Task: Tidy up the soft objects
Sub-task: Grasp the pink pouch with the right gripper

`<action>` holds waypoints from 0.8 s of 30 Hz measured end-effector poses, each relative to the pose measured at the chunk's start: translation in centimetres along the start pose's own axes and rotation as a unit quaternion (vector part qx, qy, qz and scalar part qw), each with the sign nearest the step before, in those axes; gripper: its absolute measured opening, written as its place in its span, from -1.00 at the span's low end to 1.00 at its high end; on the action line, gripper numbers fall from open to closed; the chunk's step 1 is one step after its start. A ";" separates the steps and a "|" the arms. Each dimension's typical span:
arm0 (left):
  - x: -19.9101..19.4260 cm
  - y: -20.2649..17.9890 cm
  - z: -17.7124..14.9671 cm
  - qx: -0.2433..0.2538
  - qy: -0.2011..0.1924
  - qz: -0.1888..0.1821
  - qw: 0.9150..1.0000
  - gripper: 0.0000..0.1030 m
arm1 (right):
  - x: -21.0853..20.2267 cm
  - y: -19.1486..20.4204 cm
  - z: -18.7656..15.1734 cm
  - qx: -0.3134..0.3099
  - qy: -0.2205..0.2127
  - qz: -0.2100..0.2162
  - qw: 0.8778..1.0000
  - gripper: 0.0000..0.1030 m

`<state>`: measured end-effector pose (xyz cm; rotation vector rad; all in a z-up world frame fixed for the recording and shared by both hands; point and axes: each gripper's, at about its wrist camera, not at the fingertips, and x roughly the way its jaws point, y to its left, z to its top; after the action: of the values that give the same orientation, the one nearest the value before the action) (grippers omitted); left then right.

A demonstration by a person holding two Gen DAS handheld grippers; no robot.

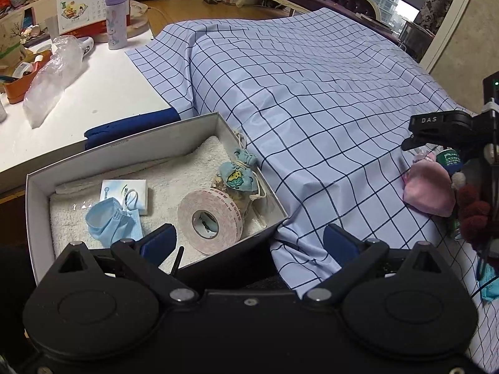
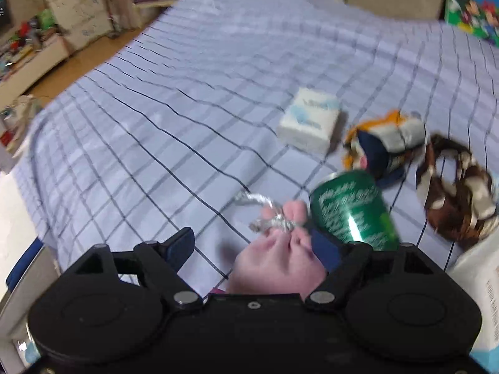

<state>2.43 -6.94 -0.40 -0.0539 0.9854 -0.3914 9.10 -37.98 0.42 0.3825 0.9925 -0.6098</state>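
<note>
A pink drawstring pouch [image 2: 277, 261] lies on the checked cloth [image 2: 187, 99] between the fingers of my right gripper [image 2: 252, 246]. It sits against the right finger and well clear of the left one, so the jaws are open around it. Its silver cord [image 2: 268, 215] points forward. In the left wrist view the same pouch [image 1: 428, 187] shows at the far right. My left gripper [image 1: 249, 243] hangs open and empty over the near corner of a grey box [image 1: 31, 205]. The box, lined with a white towel, holds a blue mask [image 1: 109, 218], a tissue pack [image 1: 124, 193], a tape roll [image 1: 209, 221] and a small blue pouch [image 1: 238, 174].
A green can [image 2: 352, 208] stands right beside the pouch. Beyond it lie a tissue pack [image 2: 308, 121], a rolled cloth bundle [image 2: 386, 146] and a brown-white scrunchie [image 2: 455, 193]. Dark red pompoms [image 1: 471, 215] lie near the pouch. A purple bottle [image 1: 117, 15] and plastic bag [image 1: 53, 78] are on the white table.
</note>
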 end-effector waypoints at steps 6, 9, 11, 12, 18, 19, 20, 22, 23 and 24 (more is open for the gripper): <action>0.1 -0.1 -0.2 0.004 0.002 0.004 1.000 0.89 | 1.8 -0.6 0.3 0.054 -0.005 -0.037 0.998 0.42; 0.1 -0.2 -0.2 0.006 0.002 0.006 1.000 0.89 | 2.3 -2.2 0.6 0.086 -0.011 -0.073 0.993 0.42; 0.1 -0.2 -0.2 0.007 0.001 0.005 1.000 0.89 | 2.7 -3.8 0.8 0.105 -0.015 -0.100 0.989 0.42; 0.1 -0.2 -0.2 0.008 0.001 0.005 1.000 0.89 | 2.9 -4.4 0.9 0.112 -0.018 -0.111 0.987 0.43; 0.3 -0.7 -0.3 0.016 0.004 0.005 1.000 0.89 | 3.2 -7.9 1.1 0.156 -0.026 -0.132 0.979 0.56; 0.4 -0.9 -0.4 0.019 0.004 0.005 1.000 0.89 | 3.0 -8.1 1.1 0.152 -0.029 -0.124 0.980 0.56; 0.4 -1.0 -0.4 0.023 0.004 0.006 1.000 0.89 | 2.7 -8.1 0.9 0.149 -0.034 -0.114 0.982 0.56; 0.4 -1.3 -0.5 0.028 0.004 0.006 1.000 0.89 | 2.2 -8.2 0.6 0.146 -0.040 -0.098 0.984 0.57; 0.4 -1.3 -0.6 0.031 0.005 0.005 1.000 0.89 | 2.0 -8.2 0.5 0.145 -0.040 -0.089 0.985 0.57; 0.4 -1.4 -0.6 0.032 0.005 0.005 0.999 0.89 | 1.6 -8.4 0.2 0.143 -0.039 -0.079 0.986 0.57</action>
<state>1.74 -8.29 -0.76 0.0112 0.9826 -0.4134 4.56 -45.01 -1.11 0.5327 0.8668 -0.9106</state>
